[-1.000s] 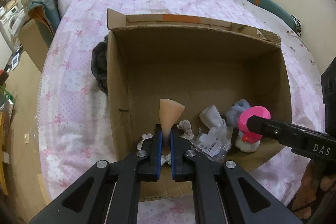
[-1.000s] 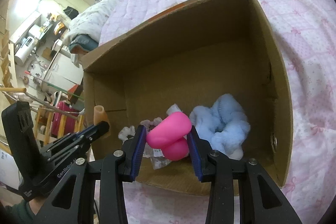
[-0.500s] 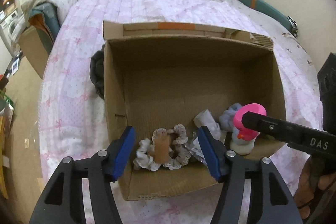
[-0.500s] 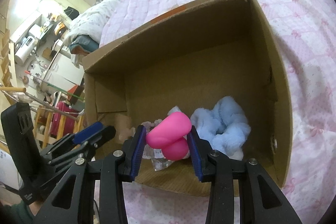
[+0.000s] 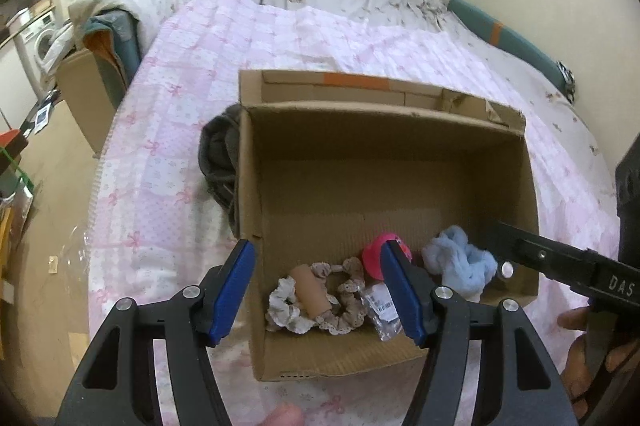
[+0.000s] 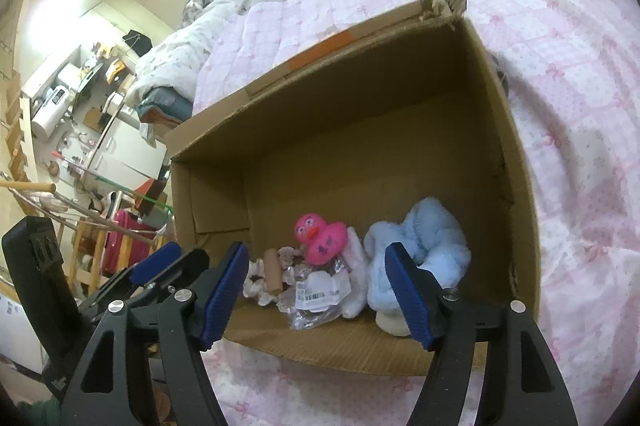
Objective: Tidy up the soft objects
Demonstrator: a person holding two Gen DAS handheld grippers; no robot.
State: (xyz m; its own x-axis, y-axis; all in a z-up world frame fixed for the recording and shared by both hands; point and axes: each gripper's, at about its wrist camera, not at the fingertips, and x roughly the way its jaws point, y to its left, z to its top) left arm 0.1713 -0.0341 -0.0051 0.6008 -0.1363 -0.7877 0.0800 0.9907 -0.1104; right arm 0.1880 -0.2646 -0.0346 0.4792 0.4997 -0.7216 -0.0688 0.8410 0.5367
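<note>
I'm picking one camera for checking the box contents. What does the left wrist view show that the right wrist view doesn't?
Left wrist only: dark fabric bunched against the cardboard box's outer wall.

Right wrist only: the pink duck's face, and the barcode label on the clear packet.

Both: the lace scrunchies, tan tube, fluffy blue toy, and both grippers, left gripper and right gripper, holding nothing, the right one opening.

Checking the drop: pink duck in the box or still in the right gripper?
In the box. The pink duck rests on the packets inside the cardboard box; the right gripper is opening, nothing between its blue pads.
</note>
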